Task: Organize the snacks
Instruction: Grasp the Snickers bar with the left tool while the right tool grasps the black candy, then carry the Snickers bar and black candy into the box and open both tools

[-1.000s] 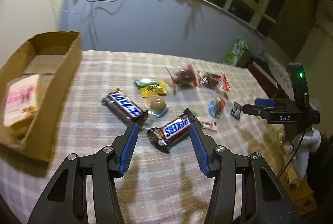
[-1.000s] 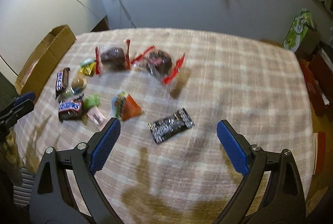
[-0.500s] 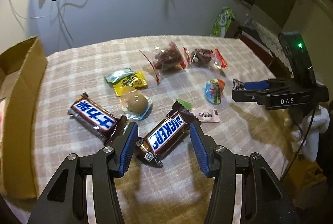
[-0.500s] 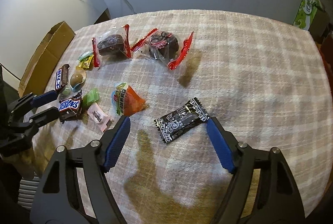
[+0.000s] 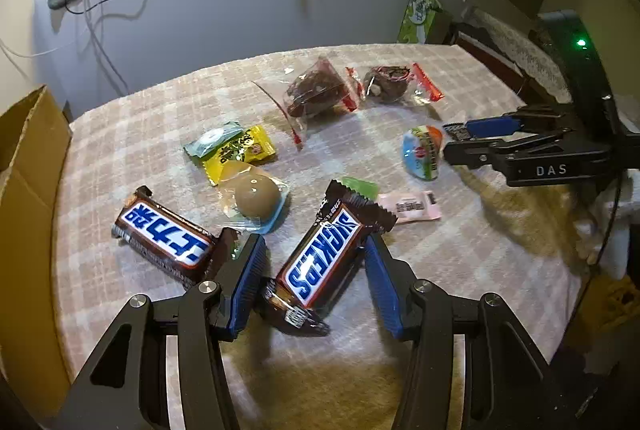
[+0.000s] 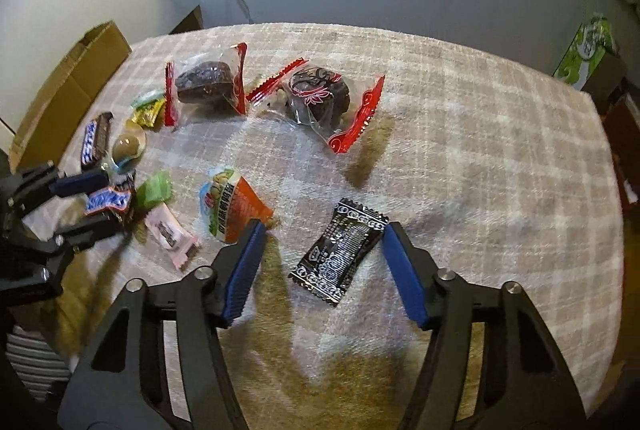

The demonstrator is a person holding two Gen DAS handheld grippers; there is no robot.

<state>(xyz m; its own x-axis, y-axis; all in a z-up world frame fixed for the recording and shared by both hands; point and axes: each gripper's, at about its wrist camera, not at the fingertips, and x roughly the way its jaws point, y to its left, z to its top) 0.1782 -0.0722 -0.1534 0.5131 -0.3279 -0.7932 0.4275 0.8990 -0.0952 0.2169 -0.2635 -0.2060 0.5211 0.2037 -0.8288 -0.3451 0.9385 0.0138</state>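
Observation:
A Snickers bar (image 5: 324,258) lies slantwise on the checked tablecloth (image 5: 460,250), between the blue pads of my left gripper (image 5: 313,238). The jaws stand open and neither pad presses the wrapper. In the right wrist view the same left gripper (image 6: 114,200) straddles the Snickers bar (image 6: 108,200) at the far left. My right gripper (image 6: 323,226) is low over a black sachet (image 6: 340,250). Its jaws are closing with the sachet between them, and the pads are still clear of it. In the left wrist view the right gripper (image 5: 450,140) shows from the side.
A second Snickers bar (image 5: 164,238), a brown ball sweet (image 5: 256,196), a yellow pack (image 5: 240,150), a pink sachet (image 5: 410,206), an orange pouch (image 6: 232,206) and two red-edged cakes (image 6: 208,78) (image 6: 320,94) lie around. A cardboard box (image 5: 32,166) stands at the left table edge.
My left gripper dropped and rolled until the Snickers bar lay between its pads. The right gripper sank towards the black sachet and its jaws narrowed around it.

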